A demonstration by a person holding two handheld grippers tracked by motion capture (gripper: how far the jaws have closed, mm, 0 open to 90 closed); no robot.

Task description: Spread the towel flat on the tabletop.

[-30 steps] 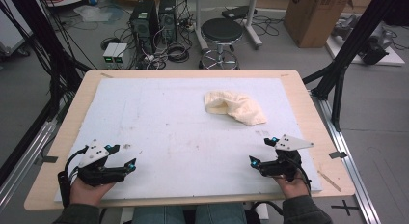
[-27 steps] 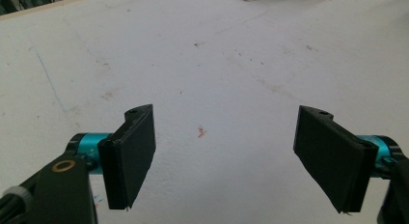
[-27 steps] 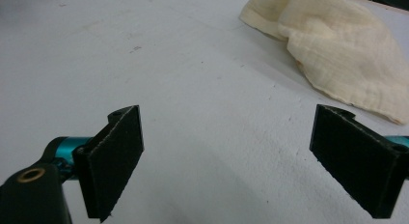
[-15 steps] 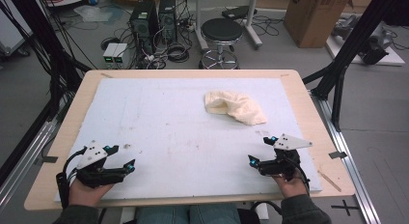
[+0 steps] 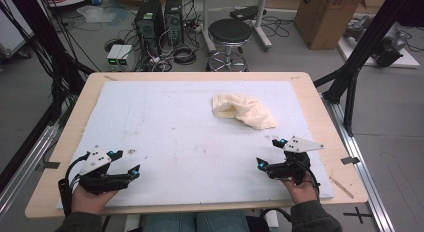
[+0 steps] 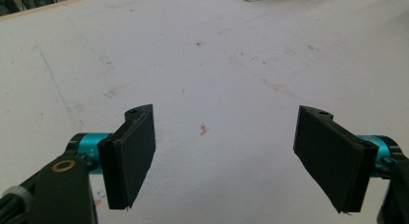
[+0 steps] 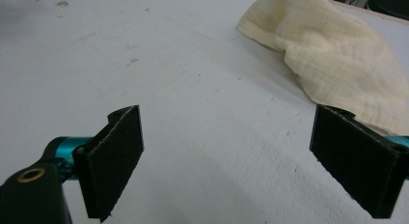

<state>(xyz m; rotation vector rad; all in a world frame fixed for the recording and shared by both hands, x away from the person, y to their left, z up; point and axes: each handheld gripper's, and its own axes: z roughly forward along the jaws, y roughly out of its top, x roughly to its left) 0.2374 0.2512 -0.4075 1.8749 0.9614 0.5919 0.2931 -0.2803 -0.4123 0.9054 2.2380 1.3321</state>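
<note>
white mat (image 5: 175, 127) on wooden table. cream cloth (image 5: 242, 110) crumpled at far right of mat, well apart from left gripper (image 5: 134, 172), nearer right gripper (image 5: 260, 163). both wide open, empty. cloth likely light, limp; pinch raised fold near edge.

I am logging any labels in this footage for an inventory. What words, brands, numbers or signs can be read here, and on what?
None can be read.
Cardboard box on the floor: a dark printed mark near its top edge, too blurred and cut off to read.
Computer towers: no legible label.
Cloth, white mat, left tongs and right tongs: no writing visible.
</note>
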